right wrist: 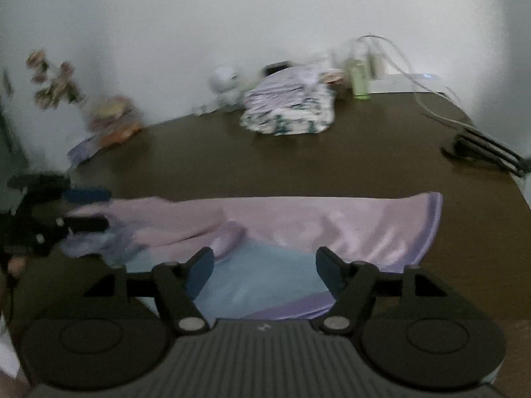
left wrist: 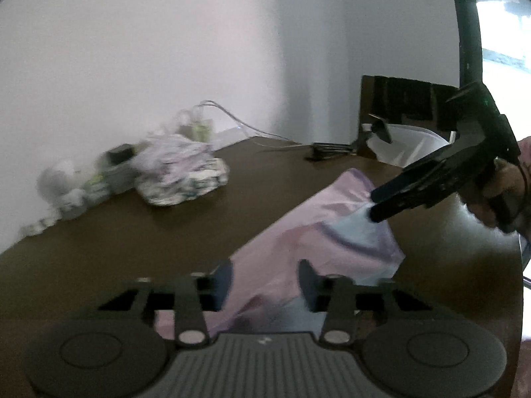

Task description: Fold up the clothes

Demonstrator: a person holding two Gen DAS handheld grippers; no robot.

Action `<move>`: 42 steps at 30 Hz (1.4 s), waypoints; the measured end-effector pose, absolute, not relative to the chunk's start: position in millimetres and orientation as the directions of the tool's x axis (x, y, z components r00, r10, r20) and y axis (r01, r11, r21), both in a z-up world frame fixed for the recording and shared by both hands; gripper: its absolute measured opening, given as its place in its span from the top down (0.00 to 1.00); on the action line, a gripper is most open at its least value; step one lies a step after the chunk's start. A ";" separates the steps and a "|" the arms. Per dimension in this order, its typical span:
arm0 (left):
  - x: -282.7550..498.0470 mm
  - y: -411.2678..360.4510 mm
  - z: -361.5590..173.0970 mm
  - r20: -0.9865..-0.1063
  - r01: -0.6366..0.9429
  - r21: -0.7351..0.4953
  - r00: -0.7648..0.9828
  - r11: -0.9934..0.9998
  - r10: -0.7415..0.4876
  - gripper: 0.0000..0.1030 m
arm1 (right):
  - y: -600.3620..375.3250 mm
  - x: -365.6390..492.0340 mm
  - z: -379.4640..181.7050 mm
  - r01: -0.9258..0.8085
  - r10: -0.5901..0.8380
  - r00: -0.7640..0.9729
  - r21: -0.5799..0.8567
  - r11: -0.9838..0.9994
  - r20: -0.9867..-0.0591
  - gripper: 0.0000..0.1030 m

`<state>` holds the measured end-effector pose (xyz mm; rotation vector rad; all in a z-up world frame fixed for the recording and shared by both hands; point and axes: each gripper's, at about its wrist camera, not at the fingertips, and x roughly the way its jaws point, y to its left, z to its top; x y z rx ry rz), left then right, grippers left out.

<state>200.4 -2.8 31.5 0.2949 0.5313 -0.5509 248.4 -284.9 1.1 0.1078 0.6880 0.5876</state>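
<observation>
White walls stand behind a dark brown worktop. Across its near half lies a pink garment with a pale blue inner face, stretched from 9 to 3 o'clock in the right wrist view. The left tool hovers over the pink cloth with its fingers spread, gripping nothing. The right tool is likewise wide open above the blue part. A folded patterned pile sits at 12 o'clock near the wall, well apart from the garment, beside a green bottle.
</observation>
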 end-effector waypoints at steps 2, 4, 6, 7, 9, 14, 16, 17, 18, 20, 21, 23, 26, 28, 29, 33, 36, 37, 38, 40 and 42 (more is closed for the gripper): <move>209.6 -27.1 19.2 -0.570 0.545 0.152 0.730 0.825 -0.377 0.76 | -284.3 253.9 -5.0 -0.459 0.509 0.641 0.245 0.854 -0.575 0.41; 218.8 -51.0 6.7 -0.589 0.523 0.182 0.736 0.833 -0.333 0.78 | -279.5 258.2 -11.3 -0.458 0.477 0.650 0.196 0.867 -0.591 0.44; 226.5 -65.0 -5.3 -0.617 0.510 0.180 0.725 0.841 -0.307 0.78 | -271.8 261.6 -17.8 -0.468 0.445 0.652 0.137 0.873 -0.613 0.45; 227.7 -67.8 -10.3 -0.626 0.502 0.186 0.724 0.845 -0.292 0.78 | -267.7 262.7 -21.0 -0.470 0.425 0.653 0.104 0.876 -0.627 0.45; 229.6 -72.4 -19.9 -0.642 0.485 0.202 0.722 0.851 -0.259 0.79 | -260.8 258.5 -22.5 -0.489 0.406 0.655 0.053 0.871 -0.638 0.45; 218.6 -63.3 -20.1 -0.648 0.481 0.185 0.715 0.857 -0.262 0.79 | -257.1 236.8 -20.4 -0.528 0.395 0.623 0.010 0.849 -0.676 0.45; 208.4 -59.2 -18.9 -0.659 0.500 0.191 0.703 0.845 -0.267 0.79 | -257.5 222.1 -17.7 -0.535 0.394 0.602 0.016 0.845 -0.695 0.46; 202.2 -56.9 -18.2 -0.667 0.513 0.197 0.695 0.835 -0.270 0.79 | -257.6 214.0 -16.4 -0.540 0.395 0.590 0.020 0.842 -0.704 0.46; 195.2 -54.8 -17.1 -0.674 0.527 0.203 0.686 0.825 -0.273 0.79 | -257.3 202.7 -15.2 -0.548 0.398 0.574 0.026 0.836 -0.715 0.46; 180.2 -47.8 -14.3 -0.696 0.566 0.196 0.656 0.801 -0.293 0.79 | -255.9 182.1 -13.1 -0.569 0.411 0.545 0.038 0.822 -0.730 0.47; 175.1 -44.4 -13.0 -0.704 0.570 0.184 0.645 0.801 -0.297 0.79 | -255.5 171.7 -11.6 -0.581 0.424 0.529 0.052 0.813 -0.735 0.47; 166.1 -38.3 -9.5 -0.708 0.567 0.158 0.636 0.809 -0.307 0.78 | -260.4 158.8 -6.3 -0.587 0.471 0.515 0.106 0.802 -0.716 0.47; 152.9 -36.3 7.1 -0.660 0.565 0.049 0.637 0.824 -0.398 0.63 | -273.8 154.4 8.2 -0.552 0.516 0.563 0.172 0.816 -0.645 0.46; 147.4 -44.6 18.9 -0.622 0.585 -0.013 0.630 0.811 -0.464 0.59 | -282.5 161.8 12.9 -0.516 0.508 0.602 0.187 0.836 -0.616 0.46; 147.4 -55.2 21.9 -0.618 0.591 0.004 0.636 0.807 -0.462 0.58 | -285.3 167.0 11.6 -0.500 0.499 0.610 0.189 0.845 -0.615 0.46; 161.6 -103.3 16.5 -0.652 0.555 0.132 0.673 0.821 -0.349 0.56 | -293.5 185.7 1.4 -0.451 0.462 0.629 0.190 0.872 -0.625 0.44; 174.6 -126.8 6.1 -0.673 0.515 0.199 0.690 0.834 -0.266 0.56 | -296.6 190.2 -7.8 -0.441 0.465 0.625 0.208 0.873 -0.627 0.42; 179.5 -131.5 3.1 -0.679 0.497 0.212 0.694 0.841 -0.239 0.62 | -297.9 190.4 -10.5 -0.442 0.471 0.623 0.215 0.871 -0.625 0.40; 183.8 -134.0 0.2 -0.684 0.477 0.221 0.697 0.851 -0.213 0.66 | -299.0 190.2 -12.8 -0.444 0.474 0.622 0.217 0.869 -0.624 0.39; 192.5 -136.6 -5.7 -0.696 0.436 0.233 0.699 0.869 -0.164 0.76 | -301.3 189.7 -17.3 -0.449 0.480 0.620 0.221 0.866 -0.621 0.37; 198.5 -134.0 -6.2 -0.704 0.406 0.210 0.694 0.890 -0.151 0.84 | -303.6 187.6 -20.5 -0.461 0.491 0.613 0.224 0.859 -0.619 0.37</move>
